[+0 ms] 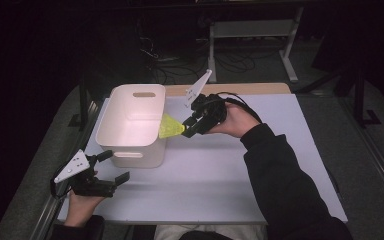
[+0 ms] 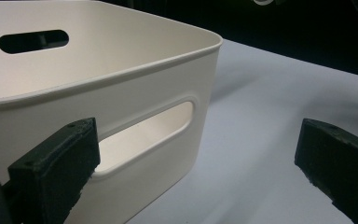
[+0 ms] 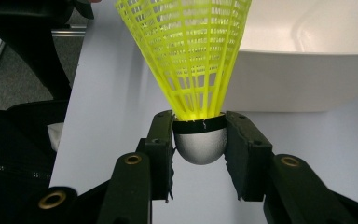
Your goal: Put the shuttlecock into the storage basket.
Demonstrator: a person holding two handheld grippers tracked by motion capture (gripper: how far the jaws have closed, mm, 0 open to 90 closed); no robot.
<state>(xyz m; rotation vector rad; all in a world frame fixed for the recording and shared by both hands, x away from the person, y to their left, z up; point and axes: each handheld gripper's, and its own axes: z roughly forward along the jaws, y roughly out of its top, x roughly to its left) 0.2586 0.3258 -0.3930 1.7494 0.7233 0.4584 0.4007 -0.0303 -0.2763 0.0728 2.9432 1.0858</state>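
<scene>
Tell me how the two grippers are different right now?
The right gripper is shut on the yellow shuttlecock, clamping its grey cork; the left gripper is open and holds nothing. The right gripper is raised at the white bin's far side rim; the left gripper sits low at the bin's near corner. Both have black jaws.

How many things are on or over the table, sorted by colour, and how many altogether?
Yellow: 1, the shuttlecock, held in the right gripper.
White: 1, the bin.
Black: 2, the right gripper and the left gripper, which is open.
Total: 4
</scene>
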